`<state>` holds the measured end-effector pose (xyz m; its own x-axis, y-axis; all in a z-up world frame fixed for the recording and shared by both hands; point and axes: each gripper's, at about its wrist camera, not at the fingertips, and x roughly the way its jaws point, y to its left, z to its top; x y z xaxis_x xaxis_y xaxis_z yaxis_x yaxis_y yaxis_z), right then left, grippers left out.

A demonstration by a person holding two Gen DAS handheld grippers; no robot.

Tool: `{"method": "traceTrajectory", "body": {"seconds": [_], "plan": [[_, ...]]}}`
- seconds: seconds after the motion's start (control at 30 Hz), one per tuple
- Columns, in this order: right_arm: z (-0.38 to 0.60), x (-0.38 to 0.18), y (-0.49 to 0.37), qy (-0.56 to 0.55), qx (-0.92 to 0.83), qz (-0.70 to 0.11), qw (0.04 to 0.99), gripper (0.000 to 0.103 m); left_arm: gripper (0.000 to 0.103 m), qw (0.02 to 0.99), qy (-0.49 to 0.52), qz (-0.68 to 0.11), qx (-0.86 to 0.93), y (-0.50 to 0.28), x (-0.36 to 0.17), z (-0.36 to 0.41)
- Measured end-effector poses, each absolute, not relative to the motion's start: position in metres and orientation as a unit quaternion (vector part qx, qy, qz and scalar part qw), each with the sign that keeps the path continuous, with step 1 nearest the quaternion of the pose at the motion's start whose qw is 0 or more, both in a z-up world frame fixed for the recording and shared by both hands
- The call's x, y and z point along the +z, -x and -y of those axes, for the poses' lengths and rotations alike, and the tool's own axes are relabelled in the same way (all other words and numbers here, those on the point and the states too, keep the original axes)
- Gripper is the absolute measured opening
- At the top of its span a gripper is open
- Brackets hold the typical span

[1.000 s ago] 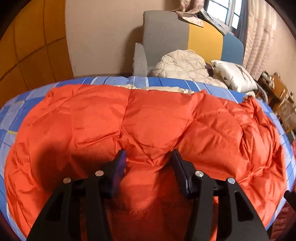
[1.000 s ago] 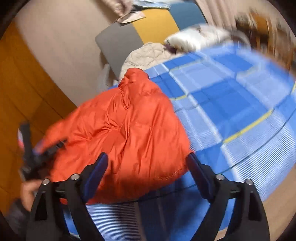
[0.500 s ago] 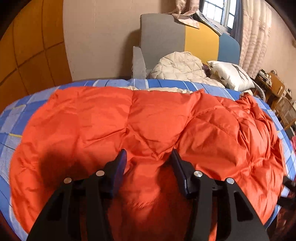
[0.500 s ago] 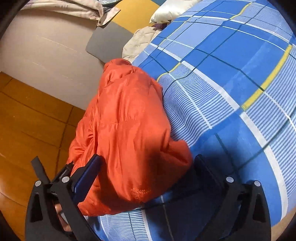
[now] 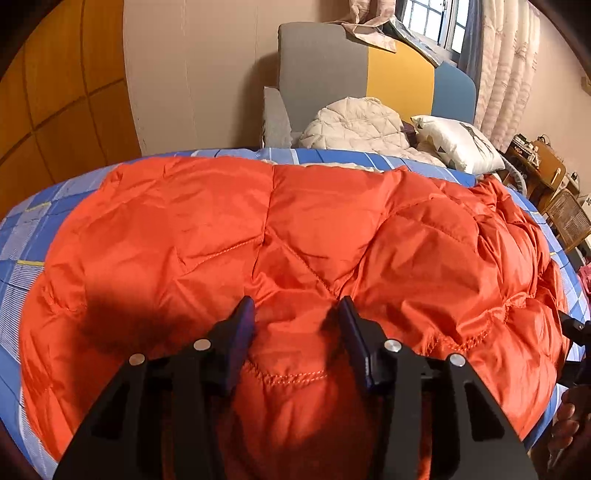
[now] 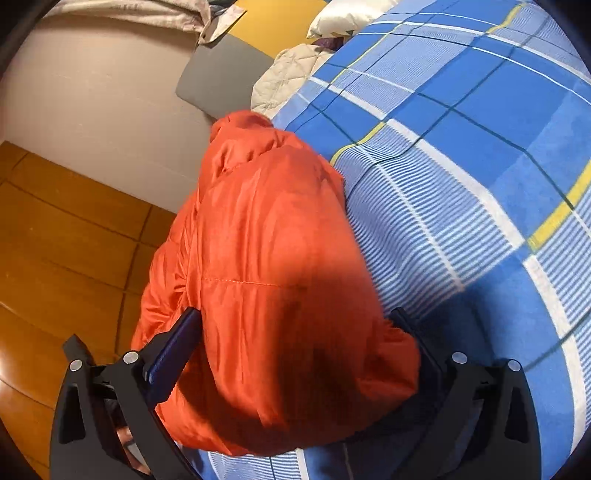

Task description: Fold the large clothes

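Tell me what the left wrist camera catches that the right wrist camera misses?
Only the left wrist view shows the window, curtains and a cluttered wooden desk.

Only the right wrist view shows the wide spread of bare blue plaid bedcover.

Both show the orange puffy jacket between that camera's own fingers, the cream quilted jacket and the white pillow.

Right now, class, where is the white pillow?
In the left wrist view the white pillow lies at the upper right, beyond the orange jacket, beside the cream quilted coat and below the curtains.
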<state>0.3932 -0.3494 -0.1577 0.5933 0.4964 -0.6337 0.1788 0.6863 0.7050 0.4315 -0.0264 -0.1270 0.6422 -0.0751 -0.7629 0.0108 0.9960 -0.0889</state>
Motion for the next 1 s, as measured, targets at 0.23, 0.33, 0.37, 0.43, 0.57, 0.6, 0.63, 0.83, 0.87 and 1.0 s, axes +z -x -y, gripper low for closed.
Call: {"method": "traceTrajectory", "body": {"seconds": [0.23,0.33,0.37,0.43,0.57,0.6,0.63,0.83,0.87,1.0], "plan": [[0.347,-0.158,-0.393,-0.401,0.104,-0.445,0.794,0.093,0.047,0.906,0.059,-0.418,-0.037,-0.43,-0.134,0.021],[0.353,-0.163,-0.395,-0.41,0.093,-0.447,0.79,0.082,0.043,0.905,0.076,-0.416,-0.047,-0.426,-0.13,0.014],[0.355,-0.164,-0.394,-0.415,0.094,-0.445,0.788,0.081,0.042,0.905,0.078,-0.415,-0.049,-0.424,-0.128,0.012],[0.357,-0.165,-0.392,-0.424,0.099,-0.443,0.784,0.074,0.042,0.908,0.069,-0.411,-0.043,-0.42,-0.125,0.008],[0.353,-0.161,-0.393,-0.42,0.111,-0.439,0.786,0.054,0.04,0.906,0.058,-0.417,-0.044,-0.422,-0.132,0.004],[0.351,-0.157,-0.393,-0.415,0.115,-0.437,0.789,0.048,0.04,0.905,0.061,-0.42,-0.044,-0.423,-0.133,0.004],[0.35,-0.153,-0.391,-0.413,0.118,-0.436,0.791,0.042,0.04,0.903,0.064,-0.422,-0.045,-0.424,-0.134,0.004],[0.341,-0.126,-0.386,-0.39,0.128,-0.423,0.808,0.032,0.039,0.895,0.089,-0.433,-0.055,-0.428,-0.142,-0.002],[0.339,-0.121,-0.385,-0.385,0.13,-0.42,0.811,0.032,0.039,0.895,0.095,-0.433,-0.057,-0.427,-0.143,-0.004],[0.326,-0.09,-0.38,-0.359,0.146,-0.404,0.828,0.03,0.038,0.893,0.102,-0.434,-0.063,-0.43,-0.148,-0.009]]}}
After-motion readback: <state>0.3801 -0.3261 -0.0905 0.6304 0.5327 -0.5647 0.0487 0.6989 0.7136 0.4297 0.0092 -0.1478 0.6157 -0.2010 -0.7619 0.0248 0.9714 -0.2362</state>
